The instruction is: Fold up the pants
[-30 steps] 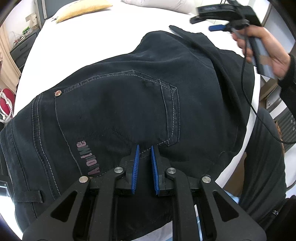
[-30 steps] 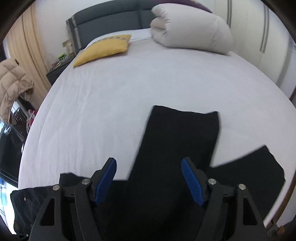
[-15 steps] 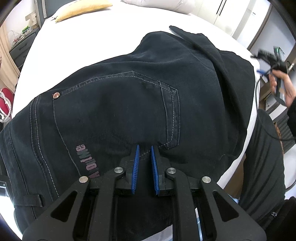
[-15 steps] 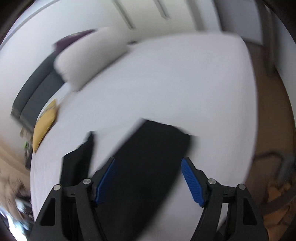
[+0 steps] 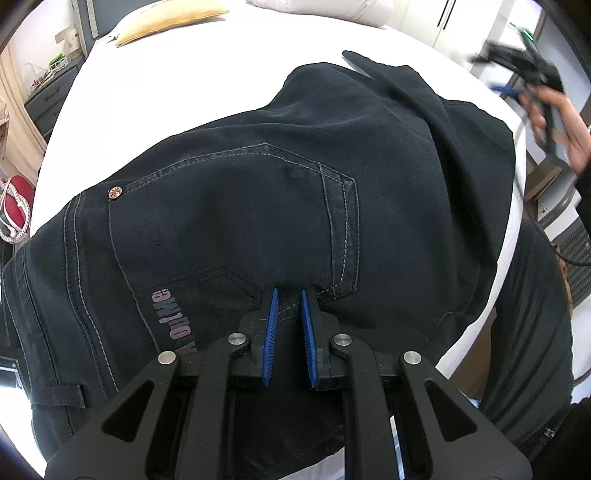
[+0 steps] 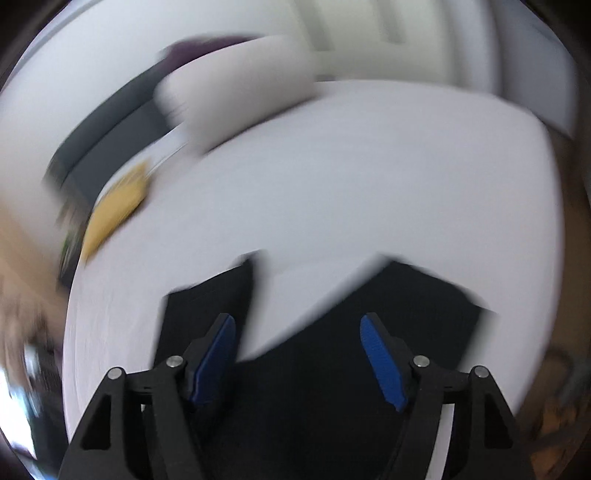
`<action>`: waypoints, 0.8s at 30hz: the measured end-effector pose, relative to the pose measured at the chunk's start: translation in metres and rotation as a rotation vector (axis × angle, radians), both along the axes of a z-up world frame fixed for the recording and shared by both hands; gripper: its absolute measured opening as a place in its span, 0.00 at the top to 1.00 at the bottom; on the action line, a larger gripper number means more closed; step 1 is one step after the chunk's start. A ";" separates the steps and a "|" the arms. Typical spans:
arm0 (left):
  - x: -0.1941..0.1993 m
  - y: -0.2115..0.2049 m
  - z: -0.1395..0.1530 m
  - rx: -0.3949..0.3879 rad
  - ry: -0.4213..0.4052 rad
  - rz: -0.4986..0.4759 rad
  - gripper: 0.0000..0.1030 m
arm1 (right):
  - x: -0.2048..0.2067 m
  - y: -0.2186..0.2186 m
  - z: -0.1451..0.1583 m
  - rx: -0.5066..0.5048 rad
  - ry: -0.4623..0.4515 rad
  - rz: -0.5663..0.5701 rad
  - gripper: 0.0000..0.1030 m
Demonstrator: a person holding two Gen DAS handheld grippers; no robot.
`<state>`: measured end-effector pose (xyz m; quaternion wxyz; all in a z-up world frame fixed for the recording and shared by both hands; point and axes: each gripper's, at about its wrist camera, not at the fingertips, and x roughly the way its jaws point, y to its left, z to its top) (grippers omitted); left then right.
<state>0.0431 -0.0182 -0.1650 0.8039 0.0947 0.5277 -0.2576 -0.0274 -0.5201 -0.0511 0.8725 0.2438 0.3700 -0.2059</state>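
— Where are the pants [image 5: 258, 206] found?

— They are spread over the near part of the bed [image 5: 177, 85], back side up. A stitched back pocket [image 5: 236, 221], a copper rivet [image 5: 115, 192] at its corner and faded pink lettering [image 5: 173, 321] are seen in the left wrist view. The fabric is bunched into a raised hump around the seat. In the right wrist view two dark legs [image 6: 406, 321] are seen diverging across the white sheet, though that view is heavily blurred.

— How is the left gripper [image 5: 288, 295] set?

— Its jaws are drawn to a narrow gap at the lower edge of the pocket, and a small fold of denim is pinched between the blue pads [image 5: 271, 314].

— And the right gripper [image 6: 297, 325]?

— Its jaws are held wide, with nothing pressed between the pads; only dark cloth and sheet are seen beyond them. In the left wrist view it is seen off the bed's right edge, gripped by a hand [image 5: 565, 122], also blurred.

— What else is shown?

— A yellow pillow [image 5: 170, 16] and a rolled white duvet [image 5: 325, 9] are seen at the head of the bed, by a dark headboard [image 6: 110, 133].
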 end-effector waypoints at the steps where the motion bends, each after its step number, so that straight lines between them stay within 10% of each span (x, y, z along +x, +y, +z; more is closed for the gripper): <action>1: 0.000 0.001 0.000 -0.003 0.000 0.003 0.88 | 0.022 0.022 0.000 -0.029 0.022 0.062 0.28; 7: 0.000 0.013 -0.001 -0.037 0.010 0.009 0.88 | 0.141 0.150 -0.036 -0.258 0.215 0.319 0.28; 13: 0.003 0.023 -0.001 -0.069 0.020 0.014 0.87 | 0.175 0.141 -0.094 -0.251 0.422 0.219 0.41; 14: 0.004 0.024 -0.001 -0.072 0.020 0.014 0.88 | 0.173 0.136 -0.100 -0.204 0.403 0.227 0.44; 17: 0.005 0.027 -0.001 -0.072 0.019 0.012 0.87 | 0.168 0.131 -0.095 -0.215 0.358 0.259 0.94; 24: 0.003 0.026 0.001 -0.055 0.010 0.011 0.87 | 0.094 0.055 -0.024 -0.040 0.040 0.149 0.94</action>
